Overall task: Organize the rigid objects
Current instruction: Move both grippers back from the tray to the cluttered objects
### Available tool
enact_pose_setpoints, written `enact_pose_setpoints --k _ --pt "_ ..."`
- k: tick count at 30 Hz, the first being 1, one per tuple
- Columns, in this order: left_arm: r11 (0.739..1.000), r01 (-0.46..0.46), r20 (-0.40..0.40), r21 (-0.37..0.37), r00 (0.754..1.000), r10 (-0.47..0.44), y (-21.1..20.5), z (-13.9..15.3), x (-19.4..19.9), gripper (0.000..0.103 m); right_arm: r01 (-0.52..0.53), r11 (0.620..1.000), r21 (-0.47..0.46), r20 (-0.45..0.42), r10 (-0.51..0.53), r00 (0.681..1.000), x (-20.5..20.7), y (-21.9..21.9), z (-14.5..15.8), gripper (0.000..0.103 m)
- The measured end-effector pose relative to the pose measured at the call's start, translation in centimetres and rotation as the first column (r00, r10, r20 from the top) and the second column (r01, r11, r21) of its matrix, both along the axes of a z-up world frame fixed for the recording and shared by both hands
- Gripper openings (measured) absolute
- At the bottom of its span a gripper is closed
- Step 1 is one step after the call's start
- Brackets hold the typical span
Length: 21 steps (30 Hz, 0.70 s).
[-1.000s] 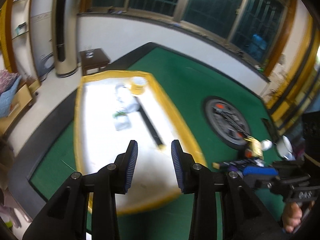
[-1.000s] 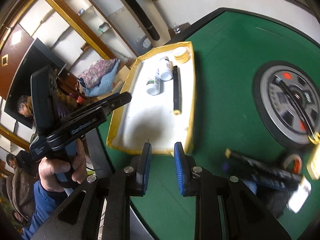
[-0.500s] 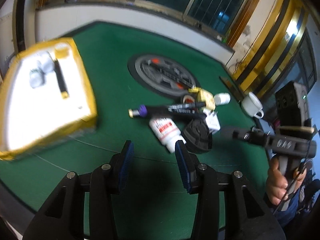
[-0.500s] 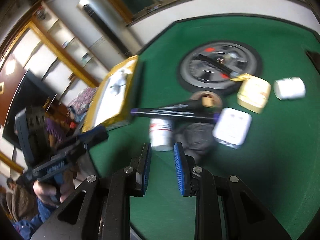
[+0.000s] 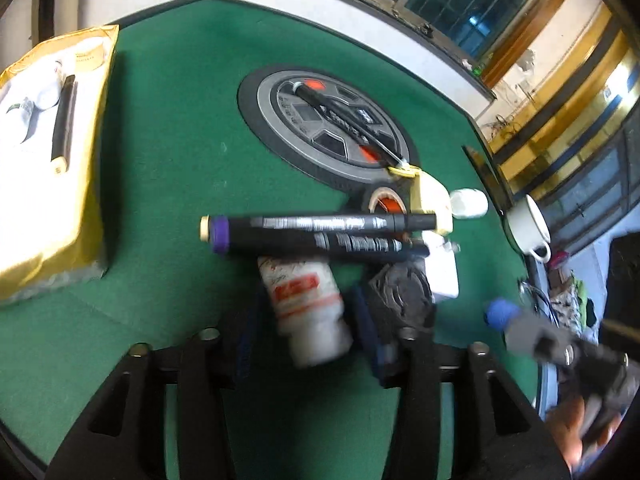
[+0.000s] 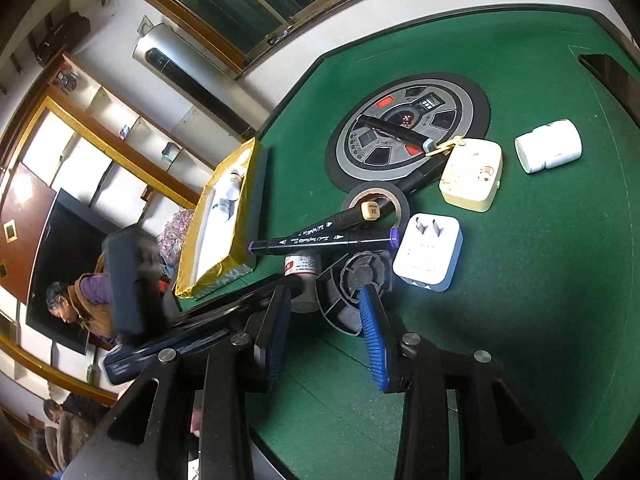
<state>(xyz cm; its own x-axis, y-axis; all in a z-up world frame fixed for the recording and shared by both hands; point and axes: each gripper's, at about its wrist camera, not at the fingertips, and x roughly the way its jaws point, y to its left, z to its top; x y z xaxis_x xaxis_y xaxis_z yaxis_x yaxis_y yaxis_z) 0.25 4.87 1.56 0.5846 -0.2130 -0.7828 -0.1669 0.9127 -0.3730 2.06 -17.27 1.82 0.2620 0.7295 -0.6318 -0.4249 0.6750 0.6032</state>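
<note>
A pile of objects lies on the green table. My left gripper [image 5: 306, 328] is open with its jaws on either side of a white bottle with a red label [image 5: 306, 300]. My right gripper [image 6: 324, 312] is open with its jaws around a black round part [image 6: 354, 280]. Two black markers [image 5: 320, 230] lie across the bottle; they also show in the right wrist view [image 6: 320, 238]. A white plug adapter [image 6: 428, 254], a cream box [image 6: 472, 174], a white jar [image 6: 548, 150] and a tape roll [image 6: 376, 200] lie nearby.
A yellow-rimmed tray [image 5: 92, 128] at the left holds bottles and a black marker [image 5: 64, 120]; it shows in the right wrist view [image 6: 192, 268] too. A round grey panel [image 5: 332, 128] with a pen sits mid-table. A white cup [image 5: 528, 224] stands at the right edge.
Both grippers swung from the tray to the pile and closed in. The left now straddles the white bottle. The right opened wider around the black round part.
</note>
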Motion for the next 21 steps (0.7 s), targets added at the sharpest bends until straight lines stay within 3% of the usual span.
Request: enact_pose_setpoints --k 1,4,9,13,21 --pt "1.0 -0.002 0.007 0.003 1.0 0.002 0.1 -0.1 0.3 0.056 0.002 1.0 -0.001 -0.001 -0.002 1.0 0.0 0.1 -0.1 0.032" --pt "1.0 0.0 0.019 -0.005 1.0 0.0 0.9 -0.5 0.4 0.058 0.003 1.0 -0.013 -0.01 -0.003 1.0 0.1 0.2 -0.5 0.032" --pt "0.99 0.101 0.031 0.1 0.994 -0.105 0.3 -0.7 -2.3 0.039 0.009 0.999 -0.048 -0.026 -0.01 1.0 0.3 0.4 -1.2 0.032" --pt "0.983 0.113 0.049 0.144 0.991 -0.121 0.3 -0.9 -4.3 0.038 0.042 0.992 -0.117 -0.002 -0.043 0.999 0.6 0.8 -2.0 0.039" --pt "0.971 0.119 0.07 0.206 0.988 -0.136 0.0 -0.7 -4.7 0.038 0.027 0.983 -0.183 0.097 -0.01 0.995 0.5 3.2 -2.4 0.04"
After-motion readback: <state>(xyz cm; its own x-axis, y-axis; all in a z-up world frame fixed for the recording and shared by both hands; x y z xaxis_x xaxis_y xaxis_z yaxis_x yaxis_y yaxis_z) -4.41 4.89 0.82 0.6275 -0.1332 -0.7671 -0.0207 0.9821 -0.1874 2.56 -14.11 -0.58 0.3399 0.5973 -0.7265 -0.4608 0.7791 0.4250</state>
